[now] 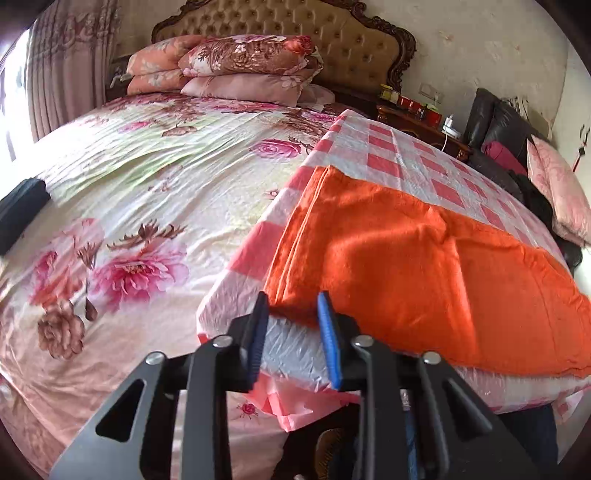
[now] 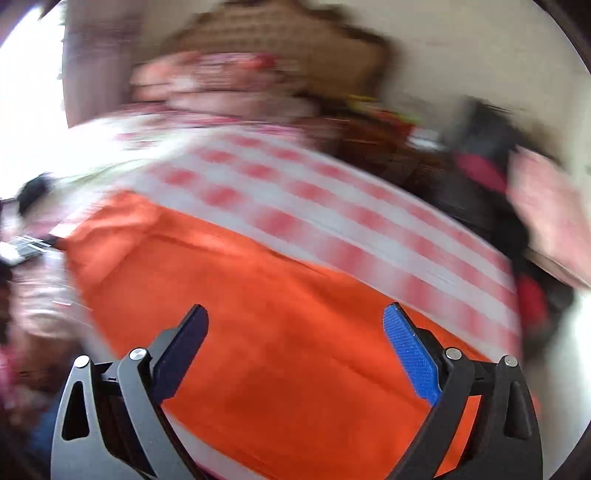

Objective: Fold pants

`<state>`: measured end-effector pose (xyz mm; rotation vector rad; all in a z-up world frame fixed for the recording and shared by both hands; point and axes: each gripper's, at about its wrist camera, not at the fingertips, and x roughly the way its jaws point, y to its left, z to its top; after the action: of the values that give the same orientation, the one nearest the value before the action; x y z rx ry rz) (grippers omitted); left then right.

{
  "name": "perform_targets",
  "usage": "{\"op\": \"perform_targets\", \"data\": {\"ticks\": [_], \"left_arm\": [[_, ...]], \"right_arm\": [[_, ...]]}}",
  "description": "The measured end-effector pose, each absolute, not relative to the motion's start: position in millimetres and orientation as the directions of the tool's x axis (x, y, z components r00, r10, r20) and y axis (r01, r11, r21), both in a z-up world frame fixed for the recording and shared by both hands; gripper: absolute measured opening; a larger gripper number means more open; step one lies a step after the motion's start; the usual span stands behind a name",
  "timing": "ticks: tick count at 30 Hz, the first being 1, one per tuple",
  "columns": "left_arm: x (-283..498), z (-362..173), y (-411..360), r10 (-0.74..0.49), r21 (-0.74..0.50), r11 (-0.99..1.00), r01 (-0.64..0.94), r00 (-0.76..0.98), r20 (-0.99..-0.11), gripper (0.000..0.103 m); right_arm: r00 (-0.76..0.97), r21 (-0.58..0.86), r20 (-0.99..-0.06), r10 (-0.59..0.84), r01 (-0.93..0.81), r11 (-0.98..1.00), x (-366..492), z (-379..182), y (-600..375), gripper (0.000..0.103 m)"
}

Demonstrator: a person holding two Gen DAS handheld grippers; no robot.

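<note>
- Two grippers are in view, one per wrist camera, both over orange pants [image 1: 424,258] that lie spread on a pink-and-white checked cloth [image 1: 406,155].
- The left gripper [image 1: 293,317] has its jaws parted by a narrow gap, with the near left corner of the pants sitting just at the tips; the blue pads [image 1: 330,339] do not press on the fabric, and whether they touch it cannot be told.
- The right gripper [image 2: 295,332] has its jaws spread wide and released, holding nothing; the orange fabric [image 2: 295,350] fills the space seen between the fingers.
- The right wrist view is heavily motion-blurred, so whether those fingertips touch the pants cannot be told.
- The pants show a fold ridge running across their middle, and doubled edges along their left side.
- The checked cloth covers a raised surface standing just beside a bed with a floral sheet [image 1: 147,192].
- Several floral pillows [image 1: 240,66] are stacked against a tufted headboard [image 1: 295,22] at the far end of the bed.
</note>
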<state>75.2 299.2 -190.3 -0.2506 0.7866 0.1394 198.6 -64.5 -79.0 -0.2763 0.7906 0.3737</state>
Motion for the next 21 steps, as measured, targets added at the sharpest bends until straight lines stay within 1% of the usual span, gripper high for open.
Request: {"op": "perform_targets", "data": {"ticks": [1,2,3,6,8,11,14,18,20,21], "left_arm": [[73.7,-191.5,300.3,0.033,-0.179,0.958,-0.222,0.708,-0.706,0.020],[72.2,-192.2,302.5,0.029,-0.195,0.954,-0.229,0.715,-0.699,0.019],[70.8,-192.0,303.7,0.029,-0.202,0.951,-0.234,0.719,-0.694,0.016],[72.8,-186.4,299.0,0.046,-0.175,0.958,-0.226,0.727,-0.685,0.016],[74.9,-188.6,298.2,0.020,-0.192,0.959,-0.210,0.724,-0.690,0.016],[73.8,-188.8,292.9,0.053,-0.144,0.968,-0.207,0.726,-0.685,0.009],[66.1,-175.6,280.7,0.146,-0.020,0.978,-0.208,0.746,-0.649,0.009],[58.0,-154.1,242.5,0.273,0.237,0.957,-0.165,0.786,-0.554,0.009],[57.4,-150.8,226.9,0.305,0.331,0.933,-0.141,0.797,-0.521,0.009],[59.4,-152.4,221.2,0.307,0.359,0.925,-0.120,0.795,-0.524,0.009]], "right_arm": [[0.601,-0.063,-0.740,0.301,-0.508,0.859,212.2,-73.7,-33.7,0.084],[0.570,-0.036,-0.743,0.351,-0.558,0.829,221.7,-71.3,-10.2,0.084],[0.531,-0.020,-0.759,0.378,-0.598,0.801,237.6,-71.0,19.3,0.084],[0.459,0.009,-0.784,0.418,-0.665,0.747,269.1,-72.8,79.2,0.084],[0.420,0.018,-0.796,0.436,-0.704,0.710,280.4,-78.1,110.0,0.084],[0.343,0.052,-0.807,0.480,-0.769,0.638,301.0,-91.9,156.3,0.084],[0.294,0.047,-0.833,0.468,-0.806,0.590,320.6,-115.6,189.6,0.084],[0.232,0.065,-0.840,0.490,-0.855,0.515,335.4,-135.6,214.0,0.085],[0.198,0.078,-0.842,0.501,-0.875,0.477,342.5,-141.4,221.1,0.085],[0.179,0.087,-0.844,0.506,-0.885,0.457,346.9,-144.6,224.2,0.085]]}}
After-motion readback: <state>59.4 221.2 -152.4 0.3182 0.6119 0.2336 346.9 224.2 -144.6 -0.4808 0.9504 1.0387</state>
